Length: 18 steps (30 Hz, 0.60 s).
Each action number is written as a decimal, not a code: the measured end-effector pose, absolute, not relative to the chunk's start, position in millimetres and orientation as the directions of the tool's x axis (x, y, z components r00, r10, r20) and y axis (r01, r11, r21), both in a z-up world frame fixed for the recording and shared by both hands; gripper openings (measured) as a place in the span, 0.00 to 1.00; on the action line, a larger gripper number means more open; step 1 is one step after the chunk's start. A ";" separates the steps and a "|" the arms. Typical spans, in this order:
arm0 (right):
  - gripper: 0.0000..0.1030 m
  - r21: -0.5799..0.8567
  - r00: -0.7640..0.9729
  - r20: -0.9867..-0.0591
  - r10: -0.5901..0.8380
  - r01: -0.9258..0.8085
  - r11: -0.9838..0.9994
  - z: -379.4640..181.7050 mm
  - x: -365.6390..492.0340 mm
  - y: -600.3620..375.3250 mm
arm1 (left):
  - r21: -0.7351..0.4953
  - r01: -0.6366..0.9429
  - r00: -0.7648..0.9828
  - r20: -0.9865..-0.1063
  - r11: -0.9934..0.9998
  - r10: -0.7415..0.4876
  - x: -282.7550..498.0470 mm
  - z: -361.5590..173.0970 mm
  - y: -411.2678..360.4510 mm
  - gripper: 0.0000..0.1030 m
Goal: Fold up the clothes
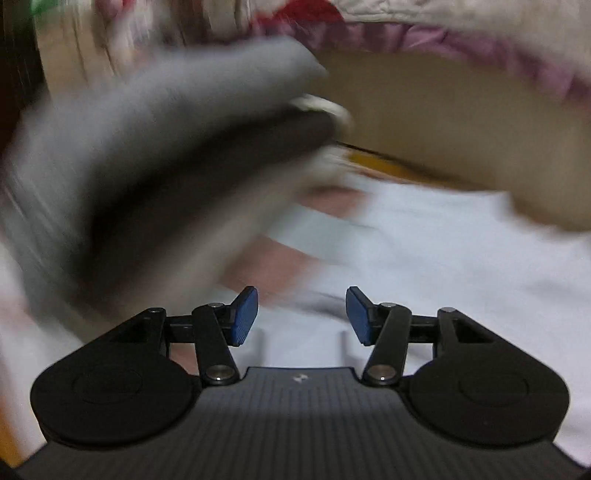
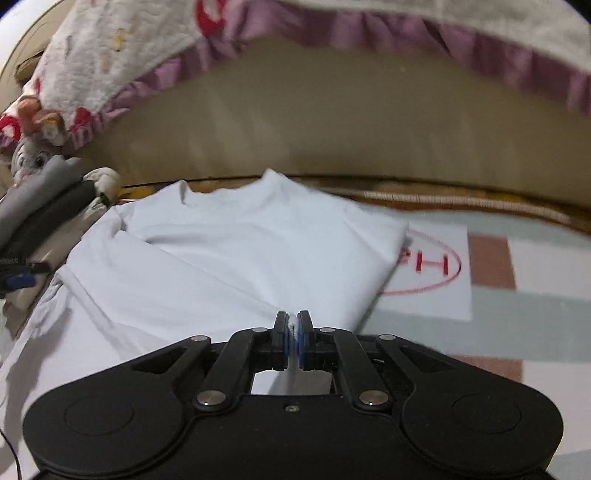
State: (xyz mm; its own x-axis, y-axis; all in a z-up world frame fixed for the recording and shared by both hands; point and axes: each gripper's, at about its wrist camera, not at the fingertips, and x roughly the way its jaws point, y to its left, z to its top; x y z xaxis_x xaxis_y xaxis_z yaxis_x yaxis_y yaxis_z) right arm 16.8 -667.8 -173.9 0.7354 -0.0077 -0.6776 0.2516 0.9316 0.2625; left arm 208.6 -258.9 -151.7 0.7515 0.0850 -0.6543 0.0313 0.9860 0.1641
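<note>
At the bottom centre of the right wrist view, the right tongs (image 2: 293,334) are clenched on a small pinch of white fabric, a bit of cloth showing between the blue pads. That fabric belongs to the white garment (image 2: 229,251), which spreads from the tongs up and to the left across the middle of the frame, lying partly folded with one layer over another and a creased edge running diagonally. Under its right edge lies a white sheet of paper (image 2: 439,280) drawn with a red oval and red letters, partly covered by the garment. Both rest on a checked surface (image 2: 517,302) of pale and brownish squares at the right. At the left edge a grey and black object (image 2: 48,199) reaches in, with a small grey plush toy (image 2: 29,158) just above it. Farther back a tan cushion-like wall (image 2: 332,122) curves across the frame, and a white cloth with a purple frill (image 2: 258,33) hangs over its top. In the left wrist view, heavily blurred, the left tongs (image 1: 302,314) stand released with nothing between their blue pads (image 1: 245,314), above the same white garment (image 1: 443,266); a grey and black blurred shape (image 1: 166,166) fills the upper left.
</note>
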 end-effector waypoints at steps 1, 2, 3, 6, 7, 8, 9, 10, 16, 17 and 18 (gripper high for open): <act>0.06 0.270 0.734 -0.679 -0.007 0.258 0.927 -175.9 20.3 -668.9 | 0.129 0.054 0.752 -0.657 0.990 0.045 212.4 -152.5 -253.2 0.51; 0.06 0.278 0.735 -0.678 -0.004 0.262 0.924 -177.1 22.6 -669.6 | 0.083 0.078 0.752 -0.659 0.993 -0.004 216.0 -153.2 -247.3 0.51; 0.06 0.284 0.737 -0.676 0.001 0.259 0.923 -177.3 22.4 -669.6 | 0.000 0.110 0.750 -0.656 0.994 -0.083 219.8 -154.3 -241.0 0.51; 0.06 0.282 0.731 -0.682 0.010 0.250 0.926 -180.9 19.7 -670.3 | -0.089 0.221 0.730 -0.645 0.971 -0.225 235.3 -165.1 -243.9 0.57; 0.06 0.283 0.728 -0.686 0.011 0.252 0.925 -182.6 20.9 -669.5 | -0.057 0.259 0.713 -0.662 0.964 -0.231 241.5 -171.2 -249.5 0.57; 0.06 0.287 0.725 -0.688 0.012 0.256 0.923 -184.4 21.8 -669.7 | -0.029 0.300 0.692 -0.681 0.954 -0.238 247.7 -177.5 -255.1 0.57; 0.06 0.297 0.725 -0.689 0.016 0.262 0.918 -186.1 22.1 -672.0 | -0.019 0.342 0.657 -0.709 0.939 -0.254 252.4 -183.5 -259.8 0.52; 0.06 0.305 0.724 -0.690 0.019 0.266 0.915 -187.8 22.3 -673.8 | -0.010 0.359 0.651 -0.714 0.933 -0.258 250.9 -184.7 -260.7 0.39; 0.06 0.300 0.714 -0.700 0.026 0.261 0.917 -196.9 23.8 -673.9 | 0.021 0.334 0.683 -0.695 0.942 -0.226 228.0 -181.6 -252.3 0.16; 0.06 0.292 0.711 -0.702 0.023 0.258 0.921 -197.8 24.5 -672.7 | 0.017 0.312 0.692 -0.689 0.950 -0.215 224.7 -182.1 -248.9 0.16; 0.06 0.287 0.711 -0.703 0.020 0.258 0.923 -198.3 24.9 -671.8 | 0.010 0.288 0.702 -0.682 0.958 -0.204 221.4 -182.5 -245.2 0.17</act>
